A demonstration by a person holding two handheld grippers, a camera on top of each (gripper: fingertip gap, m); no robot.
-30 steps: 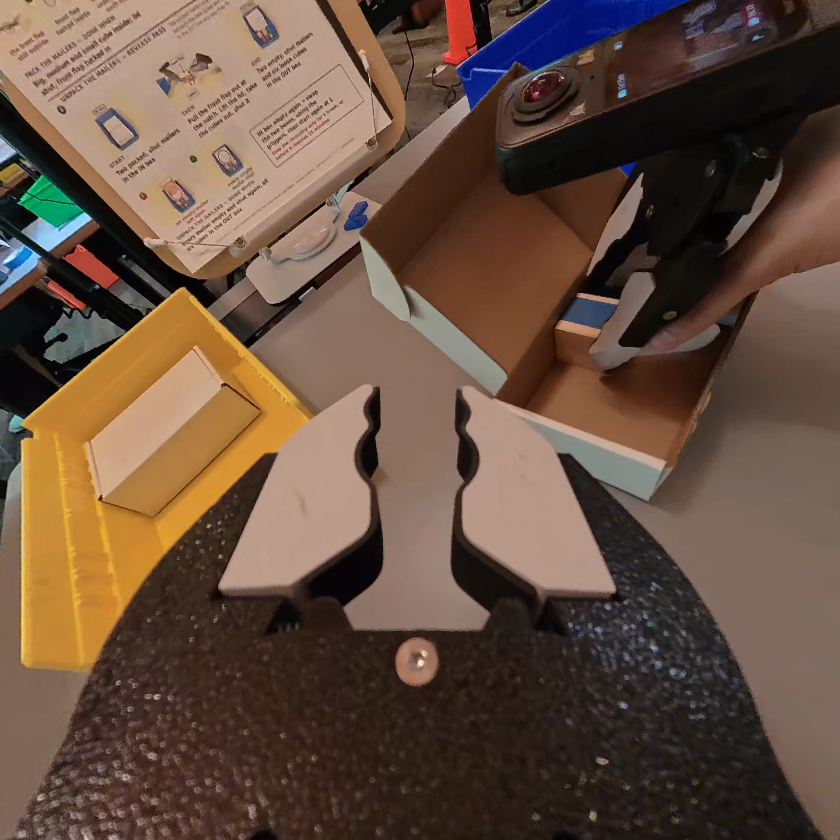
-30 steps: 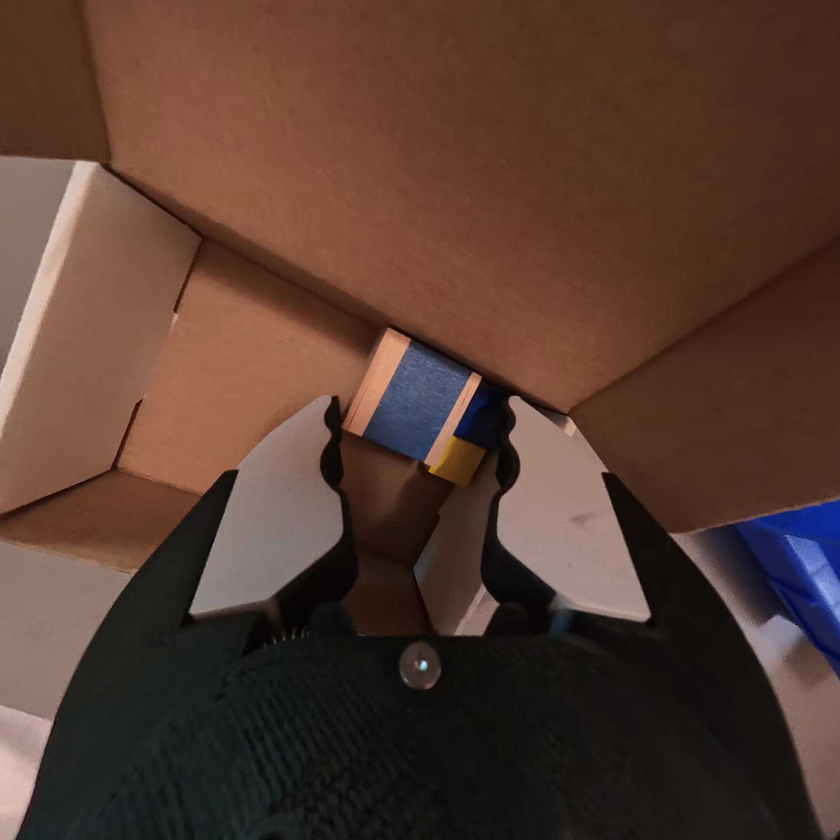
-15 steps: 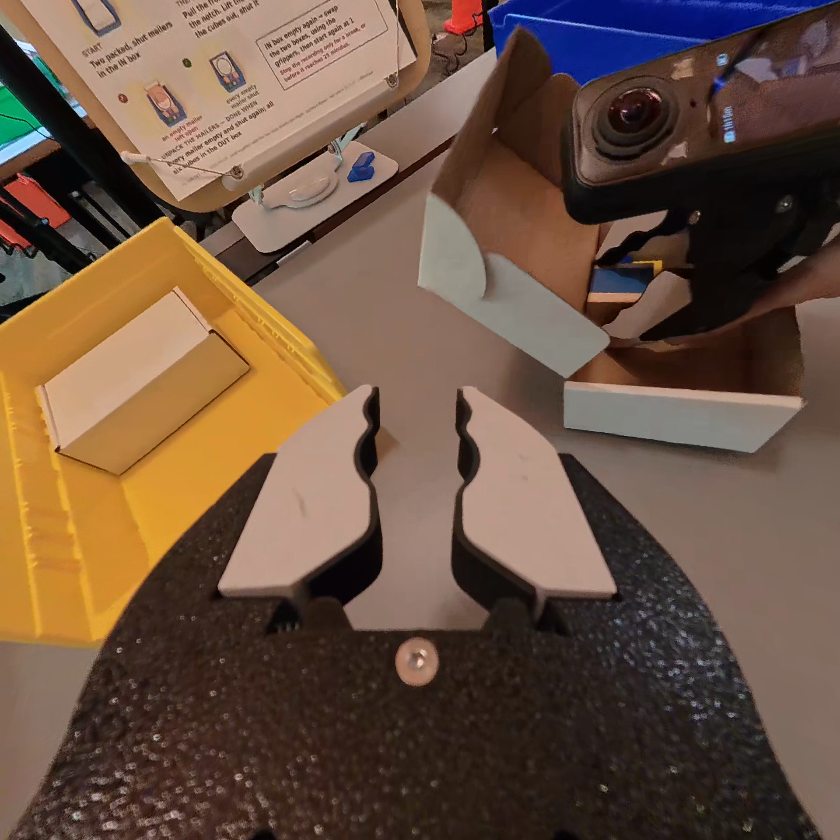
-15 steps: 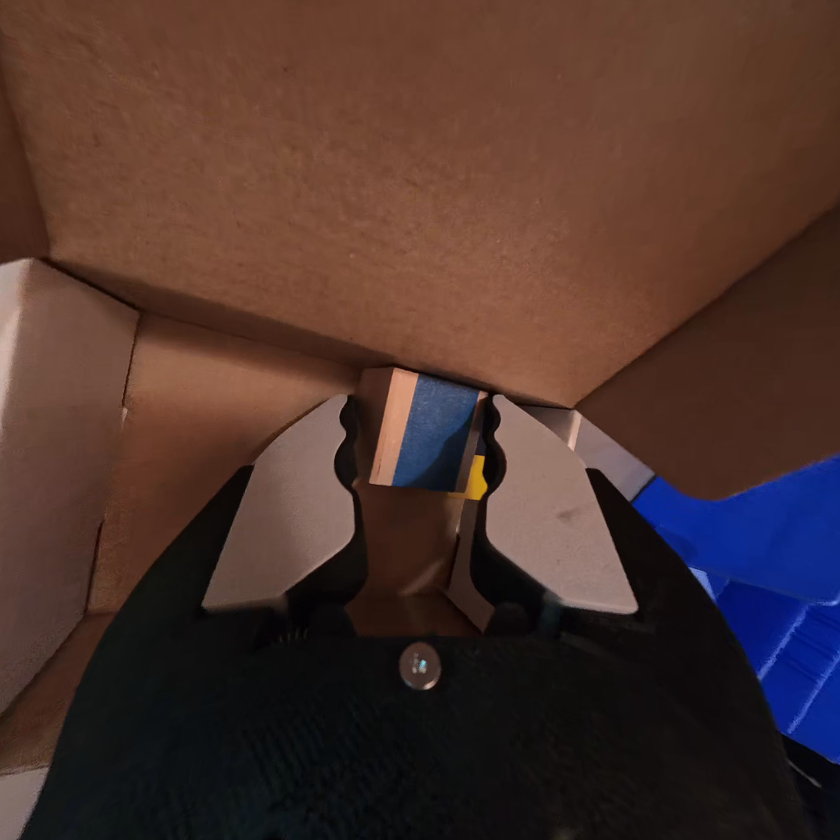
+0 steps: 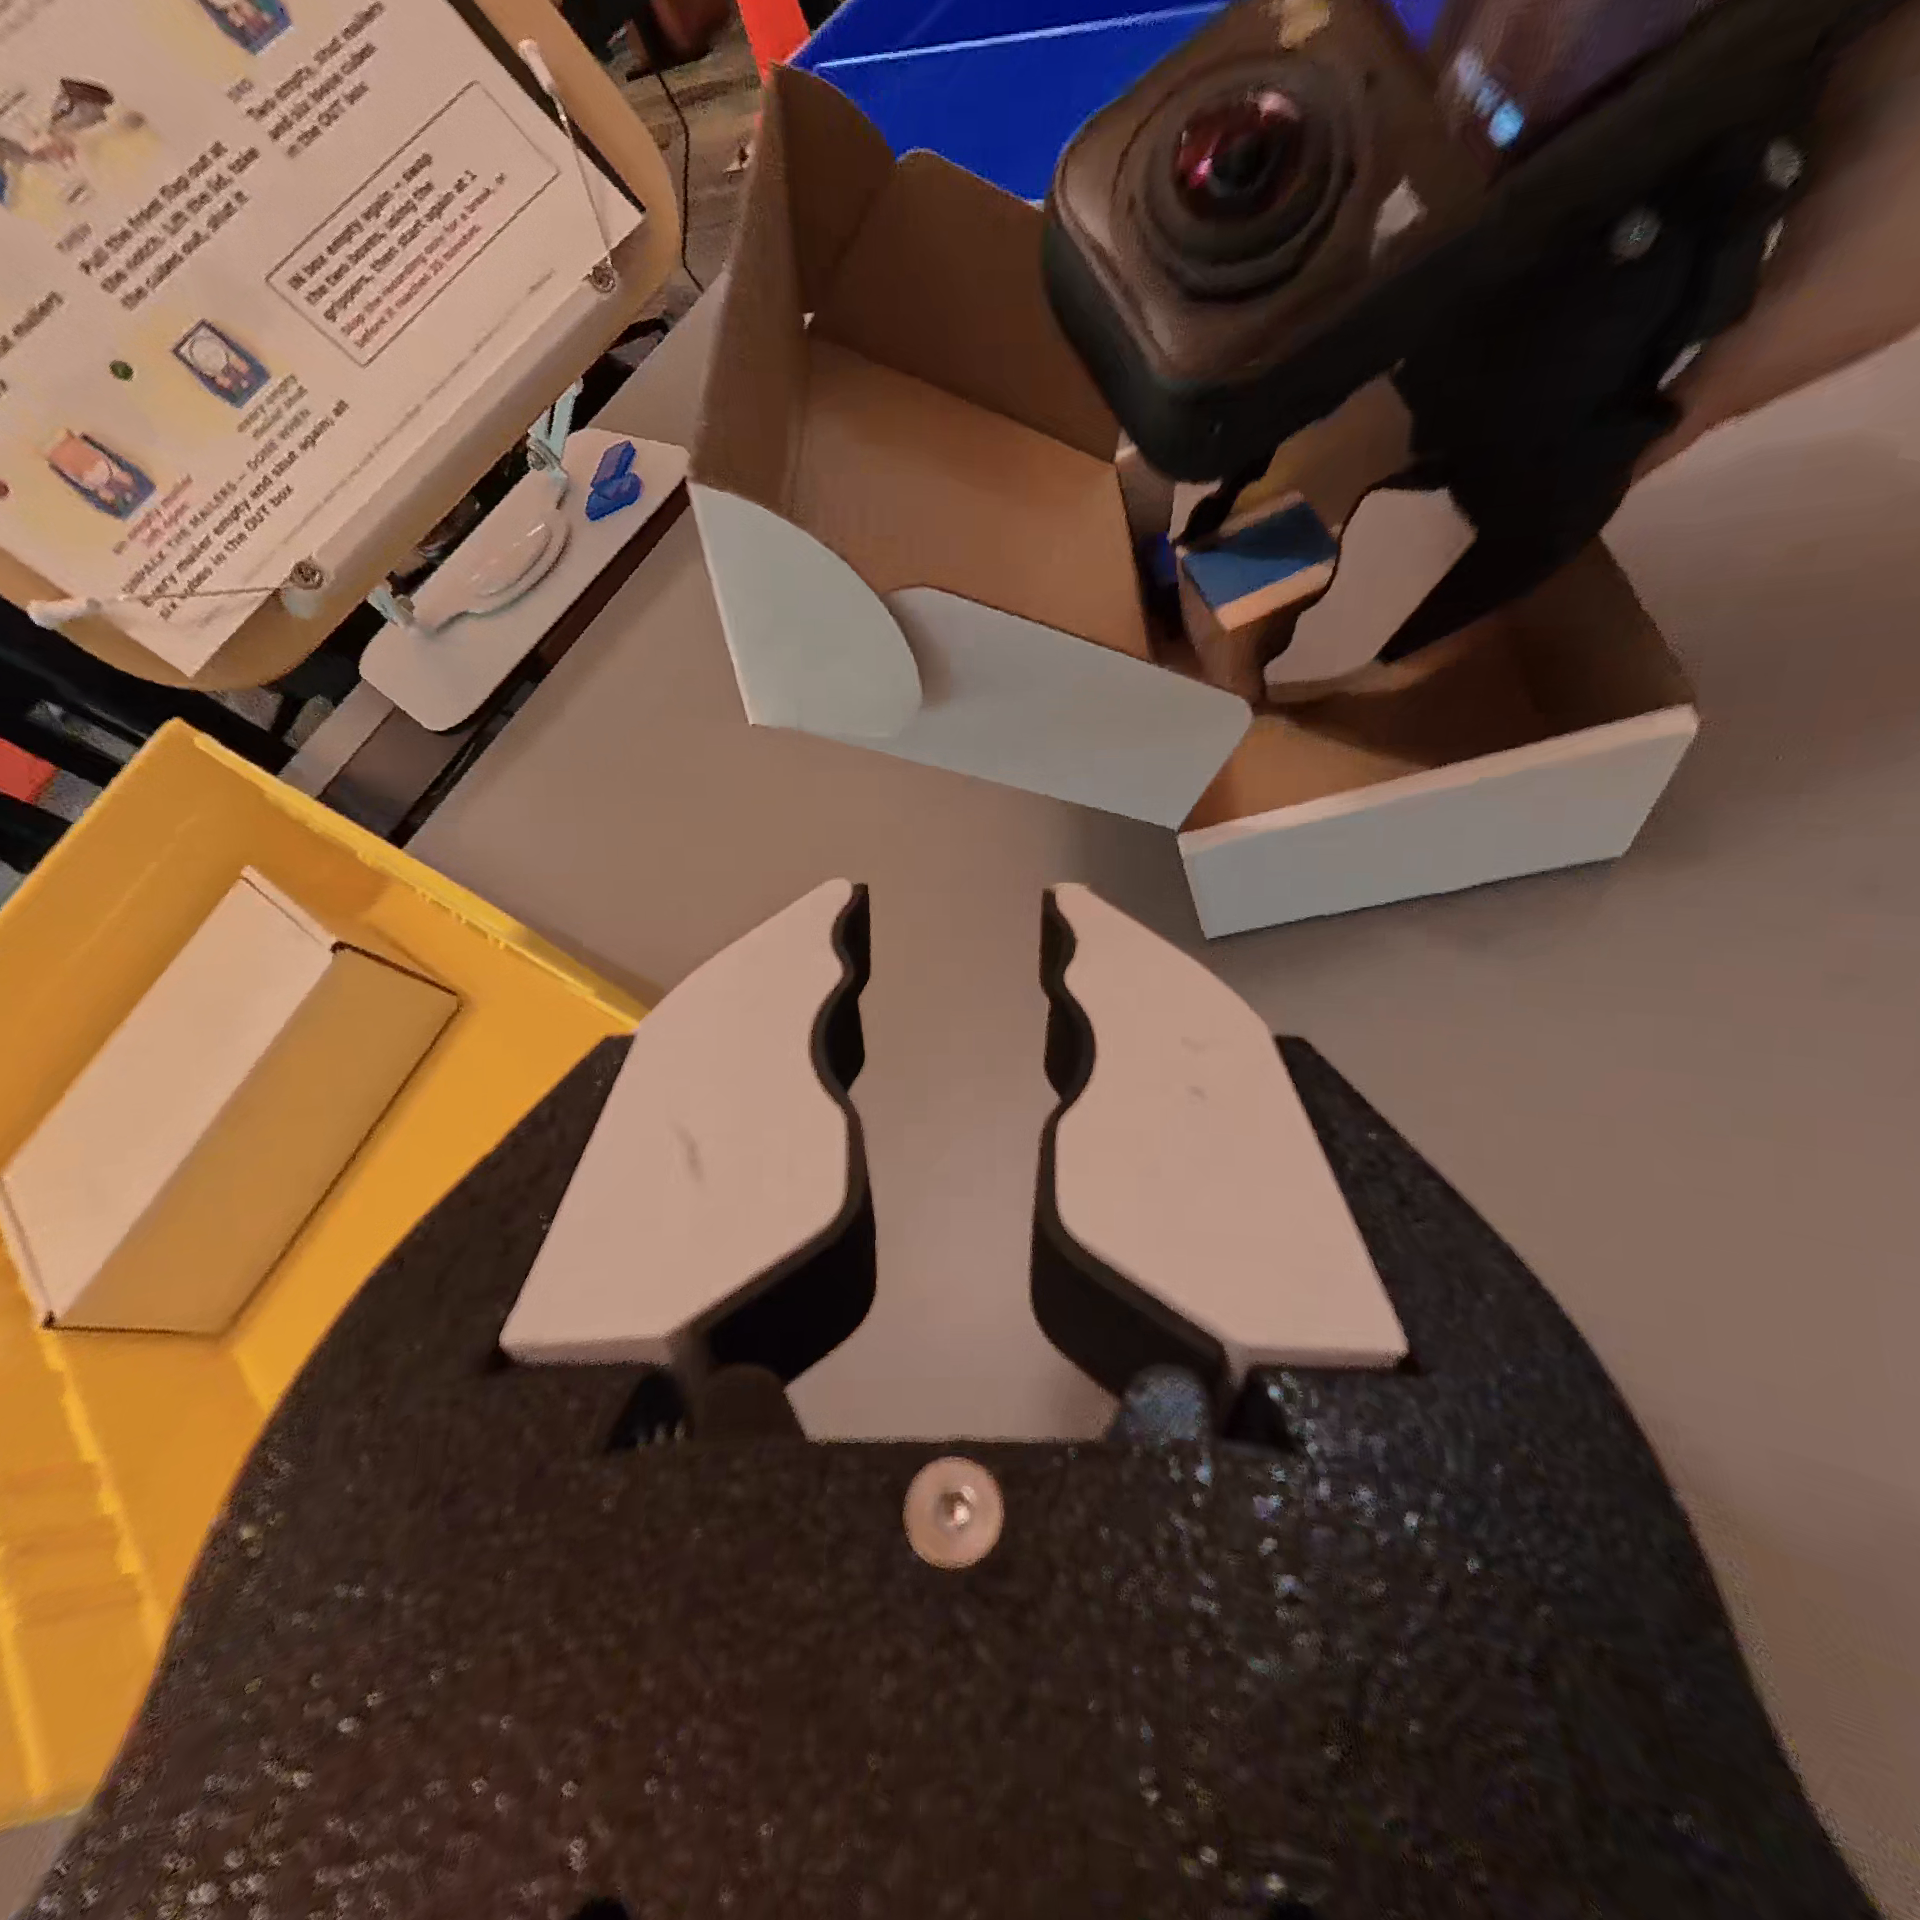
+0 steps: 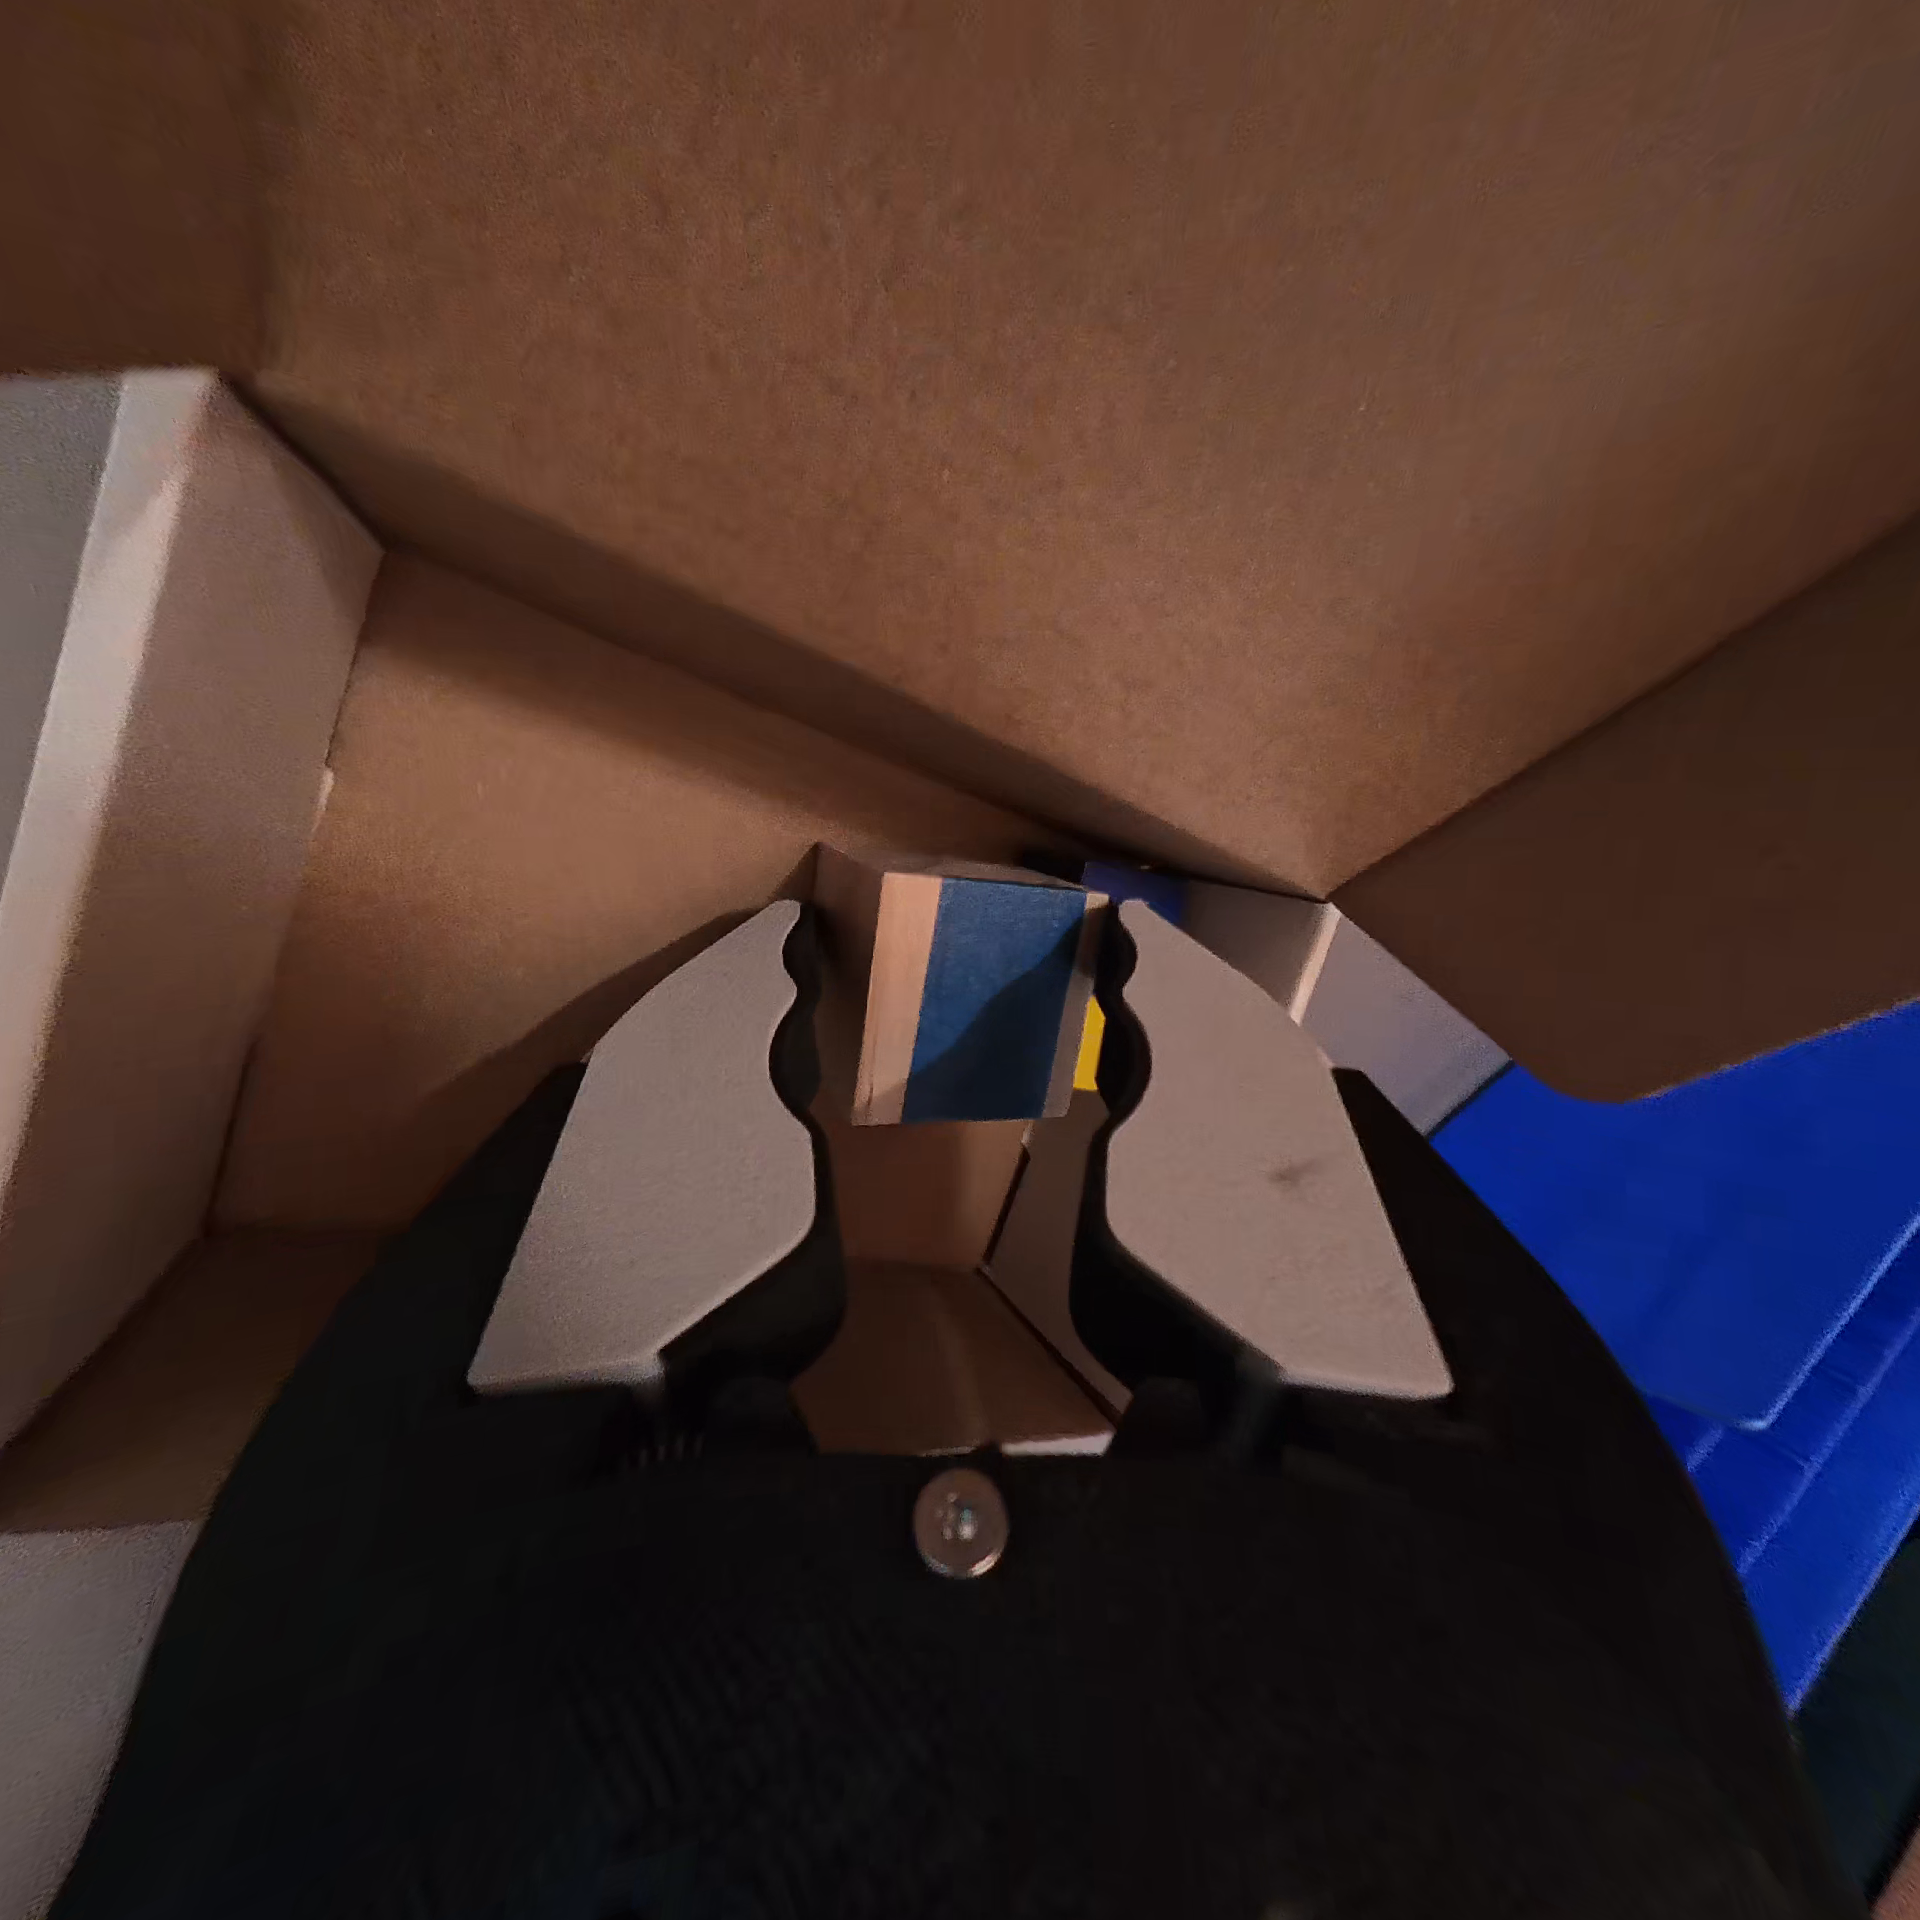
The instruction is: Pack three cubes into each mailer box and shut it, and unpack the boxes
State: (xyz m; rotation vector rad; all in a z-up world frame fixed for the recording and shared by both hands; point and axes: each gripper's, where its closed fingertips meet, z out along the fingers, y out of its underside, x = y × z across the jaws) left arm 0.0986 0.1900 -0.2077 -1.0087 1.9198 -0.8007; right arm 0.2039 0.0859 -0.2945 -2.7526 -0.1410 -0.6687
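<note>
Grey tabletop [image 5: 1558, 1195] is seen beneath the left gripper [image 5: 948, 940], which hangs over bare surface with its jaws spread a moderate way and nothing between them. To its left, a shut white mailer box [image 5: 187, 1122] lies inside the yellow bin [image 5: 312, 1403].

Farther off and to the right, the open mailer box [image 5: 1434, 831] stands on the table, its lid raised at the far side. The right gripper [image 6: 961, 1023] is lowered into this box. Its jaws are set narrowly around a wooden cube [image 6: 971, 1003] with a blue-taped face. The right finger [image 6: 1236, 1174] appears to touch the cube; a thin dark gap remains at the left finger, so a firm hold cannot be confirmed.

The cube lies directly between the fingertips, at the far inner corner of the box where floor meets back wall. Its taped face is turned toward the camera. 2 further coloured pieces, 1 blue [image 6: 1138, 891] and 1 yellow [image 6: 1089, 1044], are partly hidden just behind and right of it.

The right gripper is judged far nearer to the cube than the left. A straight upward lift, clear of the raised lid, is judged necessary. A blue bin [image 5: 987, 94] stands beyond the box.
</note>
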